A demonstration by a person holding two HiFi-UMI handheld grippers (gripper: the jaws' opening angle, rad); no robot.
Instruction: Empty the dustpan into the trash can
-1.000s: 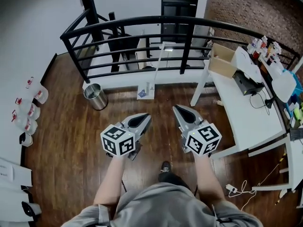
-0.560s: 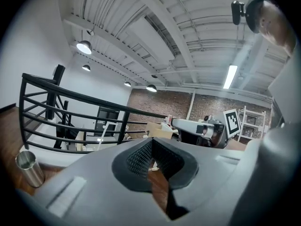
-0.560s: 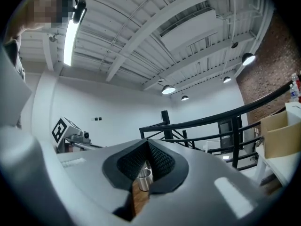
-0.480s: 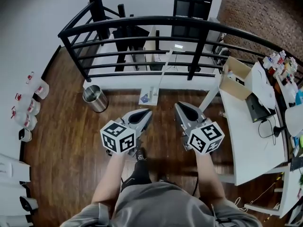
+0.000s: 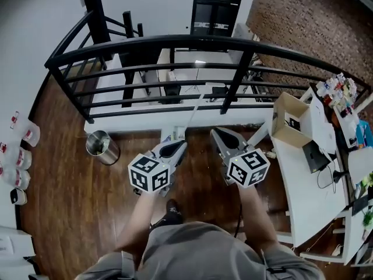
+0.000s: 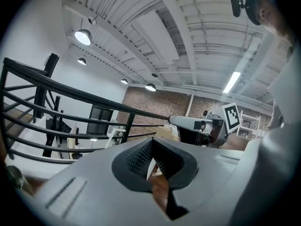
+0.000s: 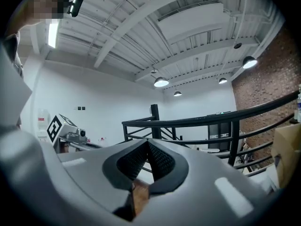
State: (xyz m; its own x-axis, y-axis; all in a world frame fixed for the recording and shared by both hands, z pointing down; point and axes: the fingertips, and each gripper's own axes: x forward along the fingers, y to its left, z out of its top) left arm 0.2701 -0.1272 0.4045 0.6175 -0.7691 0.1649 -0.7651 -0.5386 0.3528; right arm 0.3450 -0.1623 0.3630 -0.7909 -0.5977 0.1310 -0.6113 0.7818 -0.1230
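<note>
A long-handled white dustpan leans against the low white wall under the railing, its handle rising between the bars. A round metal trash can stands on the wood floor to its left. My left gripper is shut and empty, its tip just short of the dustpan's base. My right gripper is shut and empty beside it, to the right of the handle. In the left gripper view my left gripper shows meeting pads. The right gripper view shows my right gripper the same way.
A black metal railing curves across the front. A white table with a cardboard box and cables stands at the right. Several plastic bottles line the left wall. The person's shoe is below the grippers.
The person has walked toward the railing, so the dustpan now lies right at the gripper tips and the trash can has slid left. Both grippers stayed shut, side by side.
</note>
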